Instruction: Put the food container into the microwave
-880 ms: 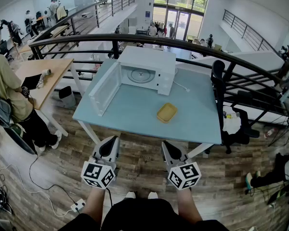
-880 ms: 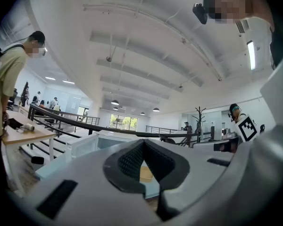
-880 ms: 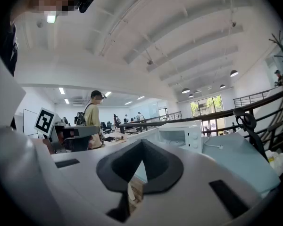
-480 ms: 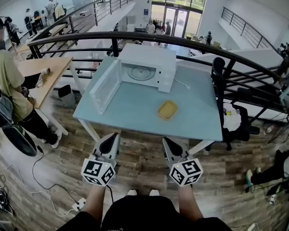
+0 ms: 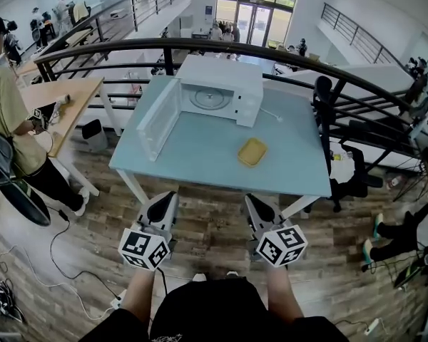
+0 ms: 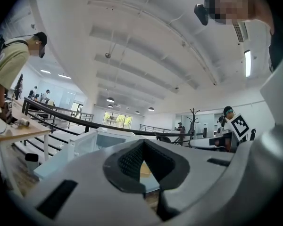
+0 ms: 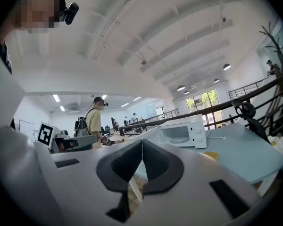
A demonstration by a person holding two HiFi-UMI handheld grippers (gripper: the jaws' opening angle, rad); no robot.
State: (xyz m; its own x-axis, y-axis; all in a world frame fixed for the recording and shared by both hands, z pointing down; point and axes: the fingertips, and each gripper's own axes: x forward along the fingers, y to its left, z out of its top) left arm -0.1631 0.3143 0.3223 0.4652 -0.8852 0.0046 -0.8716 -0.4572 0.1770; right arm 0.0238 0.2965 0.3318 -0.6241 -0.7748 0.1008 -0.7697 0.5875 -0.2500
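Yellow and shallow, the container (image 5: pixel 252 152) lies on the pale blue bench (image 5: pixel 192 159), right of its middle and in front of the microwave's control side. It sits well apart from both tongs, beyond the bench's near edge from them, and nearer the right pair than the left. The white microwave (image 5: pixel 221 95) stands at the far edge with its door (image 5: pixel 159 118) swung wide open to the left. The left tongs (image 5: pixel 162 206) and right tongs (image 5: pixel 256 208) hover side by side over the wooden floor (image 5: pixel 214 248), short of the bench, both pointing towards it. Each pair has its tips pressed together with nothing between them.
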